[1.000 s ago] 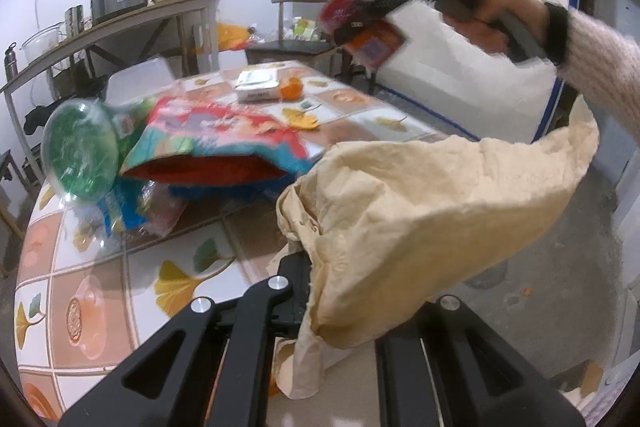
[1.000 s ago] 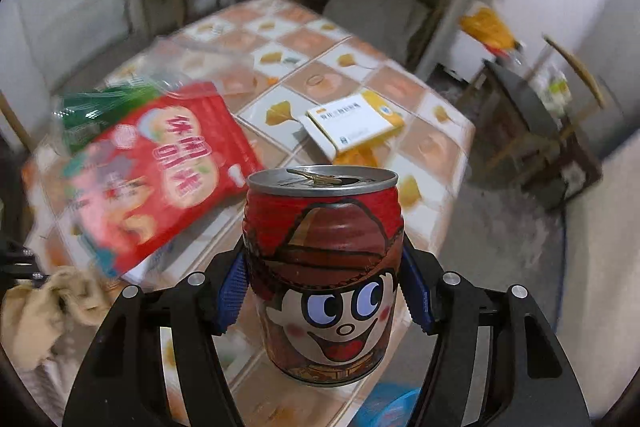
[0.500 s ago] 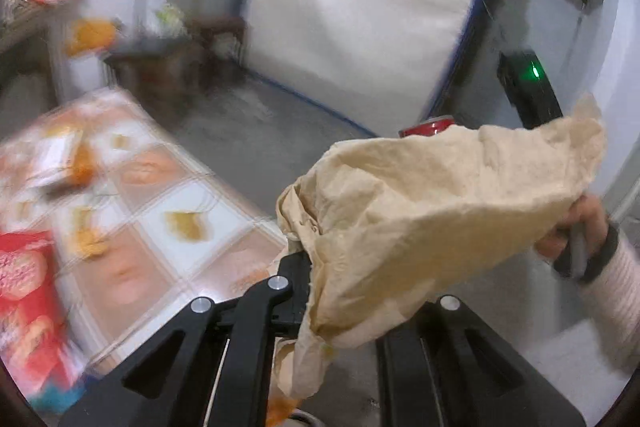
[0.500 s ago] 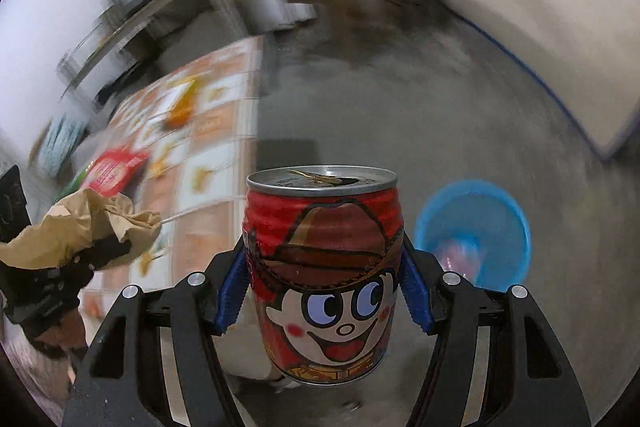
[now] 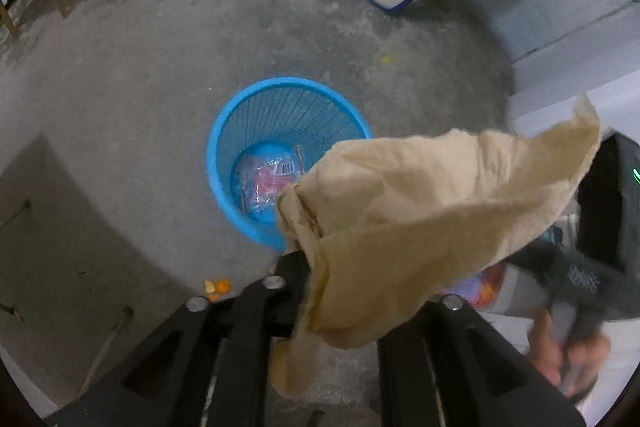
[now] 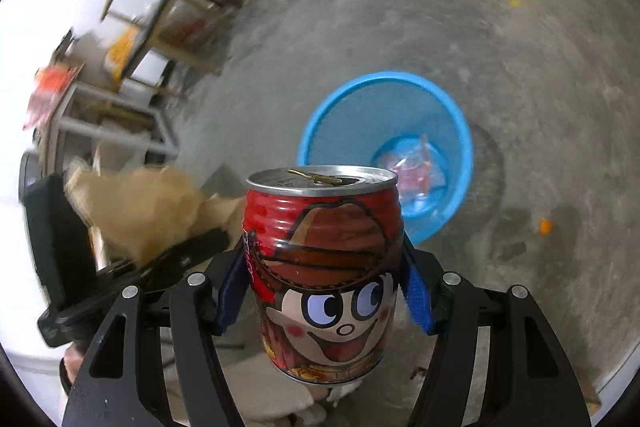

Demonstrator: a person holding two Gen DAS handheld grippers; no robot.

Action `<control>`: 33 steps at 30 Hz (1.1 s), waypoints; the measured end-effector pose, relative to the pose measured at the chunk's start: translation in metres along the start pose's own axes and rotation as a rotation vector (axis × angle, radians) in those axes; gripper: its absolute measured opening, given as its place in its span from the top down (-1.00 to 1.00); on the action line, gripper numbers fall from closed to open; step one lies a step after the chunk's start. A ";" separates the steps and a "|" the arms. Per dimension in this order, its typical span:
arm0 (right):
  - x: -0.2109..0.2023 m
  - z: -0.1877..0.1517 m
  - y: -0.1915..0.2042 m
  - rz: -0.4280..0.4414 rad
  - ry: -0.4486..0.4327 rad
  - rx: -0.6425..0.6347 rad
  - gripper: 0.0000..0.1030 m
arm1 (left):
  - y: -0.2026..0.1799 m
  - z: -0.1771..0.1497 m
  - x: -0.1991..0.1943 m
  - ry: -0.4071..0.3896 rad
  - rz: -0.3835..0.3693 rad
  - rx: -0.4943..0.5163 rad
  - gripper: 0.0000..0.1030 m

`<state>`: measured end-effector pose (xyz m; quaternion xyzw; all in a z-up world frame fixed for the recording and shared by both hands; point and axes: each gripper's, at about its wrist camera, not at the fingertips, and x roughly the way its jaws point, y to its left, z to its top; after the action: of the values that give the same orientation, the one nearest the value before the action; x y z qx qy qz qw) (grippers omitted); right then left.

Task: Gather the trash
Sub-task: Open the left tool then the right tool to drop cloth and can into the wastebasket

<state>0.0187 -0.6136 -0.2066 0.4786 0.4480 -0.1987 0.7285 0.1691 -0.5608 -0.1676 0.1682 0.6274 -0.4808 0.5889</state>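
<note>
left gripper (image 5: 320,291): jaws just easing open, crumpled paper (image 5: 420,227) between them, light, limp | right gripper (image 6: 324,287): jaws clamp rigid, slick can (image 6: 324,267) mid-body | bin (image 5: 256,131) beyond, below jaws

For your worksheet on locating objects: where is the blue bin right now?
The blue bin stands on the concrete floor near the middle of both wrist views, just beyond the paper bag and the can.
</note>
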 end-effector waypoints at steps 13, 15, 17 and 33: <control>0.051 0.023 -0.042 -0.098 0.053 0.077 -0.20 | 0.012 0.020 0.033 -0.022 -0.022 -0.095 -0.68; 0.073 0.029 -0.038 -0.110 0.092 0.057 -0.20 | 0.016 0.018 0.026 -0.030 -0.028 -0.127 -0.68; 0.097 0.034 -0.033 -0.133 0.139 0.032 -0.20 | 0.017 0.016 0.012 -0.043 -0.035 -0.143 -0.68; 0.197 0.056 -0.042 -0.316 0.205 -0.077 -0.40 | 0.020 -0.134 -0.228 -0.397 0.102 -0.003 -0.74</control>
<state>0.1167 -0.6543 -0.3866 0.3916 0.5969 -0.2435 0.6566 0.1644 -0.3625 0.0090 0.1004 0.4904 -0.4731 0.7250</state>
